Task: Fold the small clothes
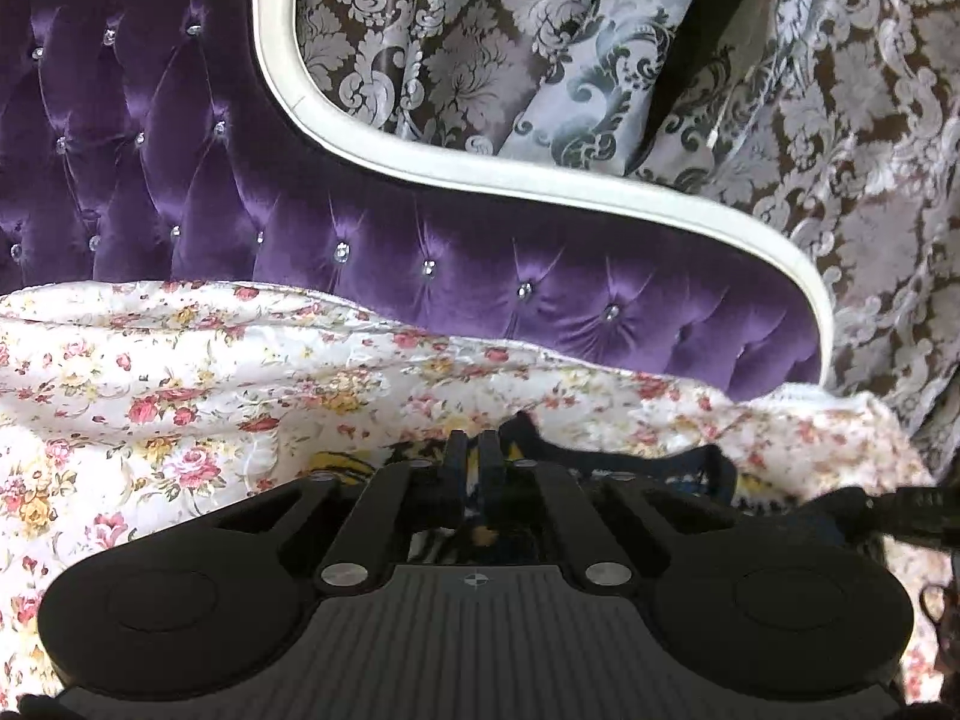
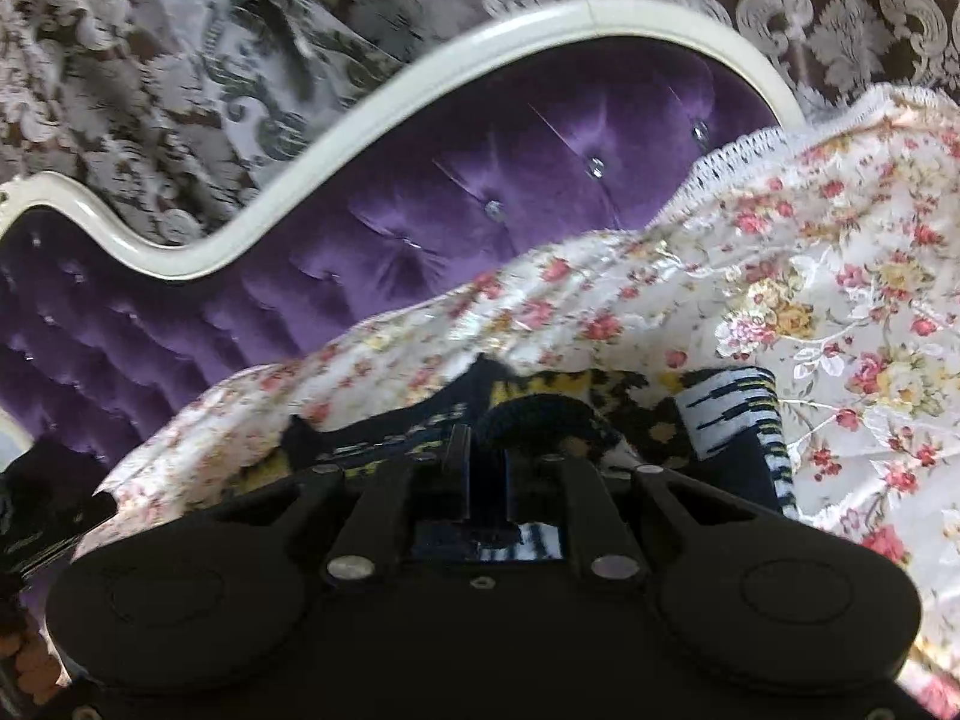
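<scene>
A small dark navy garment with yellow and white striped print point(image 2: 726, 414) lies on a floral bedspread point(image 2: 810, 300). My right gripper point(image 2: 480, 456) is shut on a dark rolled edge of the garment point(image 2: 540, 414) and holds it just above the spread. In the left wrist view my left gripper point(image 1: 474, 450) is shut on the same garment point(image 1: 678, 465), whose dark edge stretches to the right. Most of the garment is hidden under both gripper bodies.
A purple tufted headboard point(image 1: 180, 138) with a cream curved frame point(image 1: 480, 162) rises behind the bedspread point(image 1: 180, 390). Grey and brown damask curtains point(image 1: 840, 120) hang behind it. The spread's lace edge point(image 2: 750, 150) lies against the headboard point(image 2: 480, 192).
</scene>
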`<move>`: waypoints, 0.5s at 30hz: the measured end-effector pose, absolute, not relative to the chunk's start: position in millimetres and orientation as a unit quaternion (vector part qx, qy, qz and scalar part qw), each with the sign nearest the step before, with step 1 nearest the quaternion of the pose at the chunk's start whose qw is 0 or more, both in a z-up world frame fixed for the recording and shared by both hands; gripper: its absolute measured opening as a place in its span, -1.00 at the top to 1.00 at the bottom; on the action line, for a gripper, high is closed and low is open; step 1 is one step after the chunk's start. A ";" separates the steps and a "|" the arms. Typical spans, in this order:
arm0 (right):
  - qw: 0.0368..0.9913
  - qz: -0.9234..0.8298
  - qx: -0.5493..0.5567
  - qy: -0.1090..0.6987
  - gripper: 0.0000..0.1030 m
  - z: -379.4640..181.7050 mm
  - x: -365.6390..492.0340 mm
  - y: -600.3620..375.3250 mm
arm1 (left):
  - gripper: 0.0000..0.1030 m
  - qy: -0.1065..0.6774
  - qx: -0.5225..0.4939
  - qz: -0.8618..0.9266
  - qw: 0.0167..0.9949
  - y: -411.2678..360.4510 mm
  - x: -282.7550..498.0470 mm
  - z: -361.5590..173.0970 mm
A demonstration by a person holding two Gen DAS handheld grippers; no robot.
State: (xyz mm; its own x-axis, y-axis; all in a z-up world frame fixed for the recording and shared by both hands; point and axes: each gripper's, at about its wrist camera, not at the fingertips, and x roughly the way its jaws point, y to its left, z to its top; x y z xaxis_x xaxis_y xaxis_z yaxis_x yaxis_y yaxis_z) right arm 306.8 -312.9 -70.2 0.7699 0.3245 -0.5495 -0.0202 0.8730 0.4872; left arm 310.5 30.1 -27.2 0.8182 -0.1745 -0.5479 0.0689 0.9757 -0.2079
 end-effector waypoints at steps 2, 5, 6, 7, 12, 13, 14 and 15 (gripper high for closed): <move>0.907 0.092 0.243 0.332 0.57 -76.7 314.5 -317.2 | 0.80 0.302 -0.076 -0.064 0.948 30.5 309.2 -32.7; 0.905 0.093 0.257 0.328 0.17 -82.3 318.7 -323.7 | 0.79 0.319 -0.048 -0.076 0.944 29.3 303.6 -42.1; 0.910 0.083 0.251 0.319 -0.20 -81.5 316.2 -325.5 | 0.79 0.323 -0.036 -0.082 0.942 28.1 300.7 -45.1; 0.916 0.074 0.244 0.309 -0.51 -80.0 314.3 -326.9 | 0.79 0.327 -0.023 -0.088 0.940 26.0 297.3 -47.8; 0.934 0.072 0.209 0.282 -0.51 -66.2 296.4 -332.9 | 0.44 0.340 0.039 -0.130 0.930 13.2 277.2 -58.4; 0.936 0.076 0.198 0.283 -0.51 -64.1 292.7 -331.7 | 0.39 0.340 0.050 -0.134 0.930 11.1 274.1 -60.4; 0.938 0.079 0.180 0.285 -0.51 -63.3 288.6 -328.9 | 0.39 0.340 0.061 -0.139 0.928 8.6 272.1 -62.8; 0.940 0.082 0.160 0.289 -0.51 -63.1 285.0 -324.6 | 0.39 0.343 0.070 -0.145 0.925 5.9 271.8 -64.7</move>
